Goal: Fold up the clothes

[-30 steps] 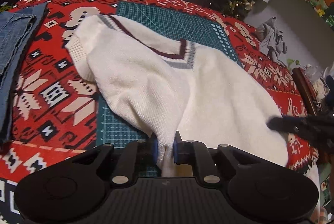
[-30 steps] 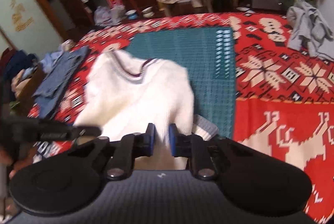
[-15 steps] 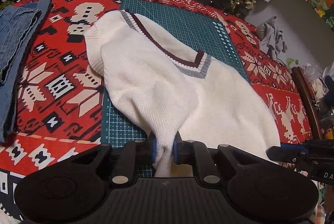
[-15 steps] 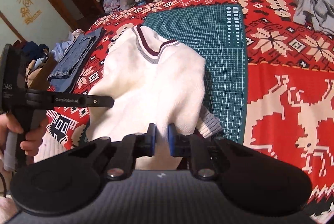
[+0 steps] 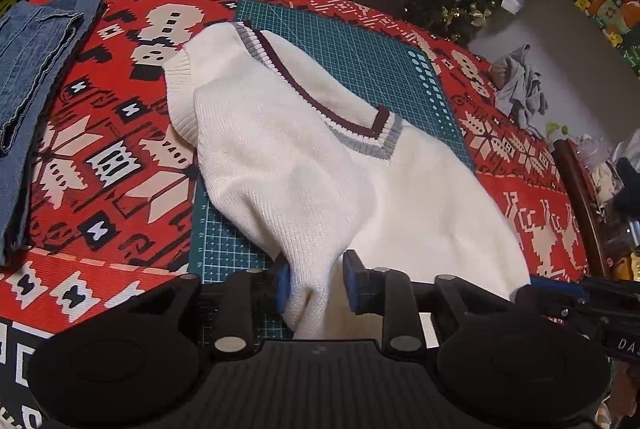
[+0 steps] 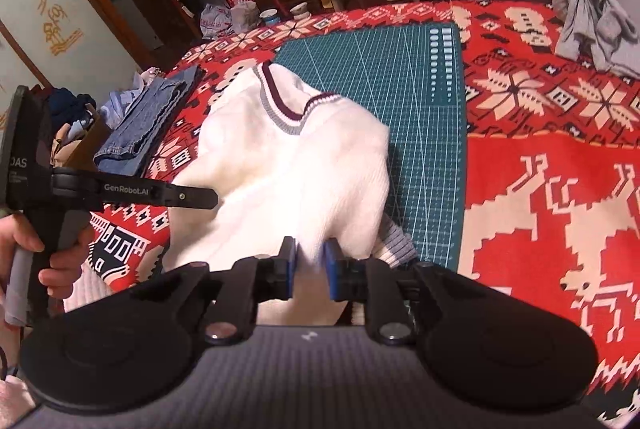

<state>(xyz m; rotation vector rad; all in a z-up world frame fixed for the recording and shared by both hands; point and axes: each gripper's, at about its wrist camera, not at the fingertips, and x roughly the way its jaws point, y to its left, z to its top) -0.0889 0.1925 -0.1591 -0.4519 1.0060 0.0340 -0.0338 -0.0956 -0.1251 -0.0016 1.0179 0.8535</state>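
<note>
White V-neck sweater (image 5: 304,157), maroon-and-grey trim, lies across the green cutting mat (image 5: 360,57) on the red patterned tablecloth (image 5: 100,165), its near hem drawn toward both grippers. Left gripper (image 5: 316,287): jaws have just been opening, now spread with a fold of the hem hanging loose between them, touching only the left pad. Right gripper (image 6: 310,271): jaws have just been opening slightly, sweater fabric between the blue pads; whether they still pinch it cannot be told. Folded jeans (image 5: 28,77) lie well apart at the left.

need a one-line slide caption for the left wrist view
Left gripper jaws just opening around a fold of the white knit V-neck sweater lying across the green cutting mat.
</note>
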